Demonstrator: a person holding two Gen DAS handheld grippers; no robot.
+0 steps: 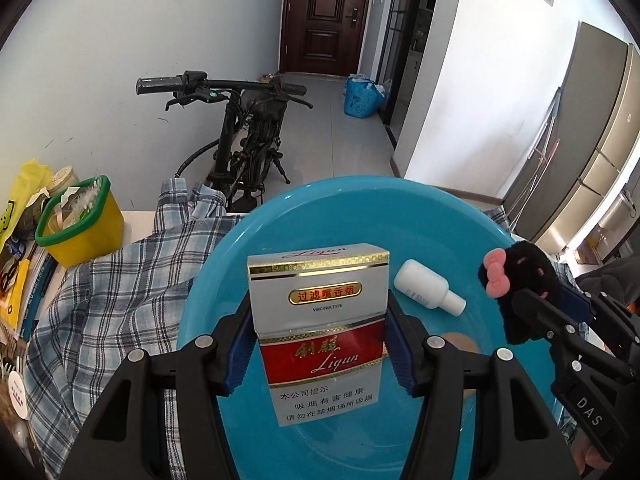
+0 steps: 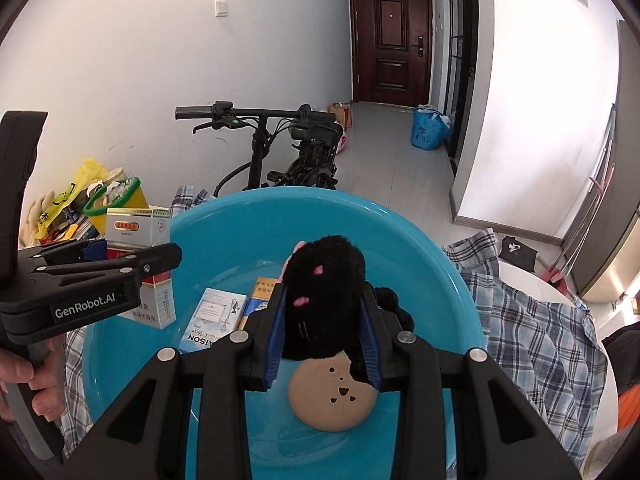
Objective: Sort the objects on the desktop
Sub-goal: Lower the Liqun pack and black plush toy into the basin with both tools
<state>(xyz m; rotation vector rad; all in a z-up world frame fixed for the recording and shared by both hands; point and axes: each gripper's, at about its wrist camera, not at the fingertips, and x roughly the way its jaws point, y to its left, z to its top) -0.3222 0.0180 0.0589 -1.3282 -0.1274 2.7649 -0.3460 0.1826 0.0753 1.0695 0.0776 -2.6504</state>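
My left gripper (image 1: 320,320) is shut on a silver and red cigarette pack (image 1: 320,320) and holds it upright over the blue basin (image 1: 280,216). My right gripper (image 2: 324,312) is shut on a black plush toy (image 2: 324,276) with a pink bow (image 1: 495,276), also over the basin (image 2: 420,232). In the basin lie a small white bottle (image 1: 428,286), a tan round disc (image 2: 332,396) and two flat packs (image 2: 212,316). The left gripper (image 2: 132,264) with the pack (image 2: 136,228) shows at the left of the right wrist view; the right gripper (image 1: 536,312) shows at the right of the left wrist view.
The basin stands on a plaid cloth (image 1: 120,288) over a white table. A yellow bin with a green rim (image 1: 84,220) and books stand at the left. A black bicycle (image 1: 248,140) stands behind the table. A hallway, a brown door (image 1: 324,16) and a blue bag (image 1: 360,98) lie beyond.
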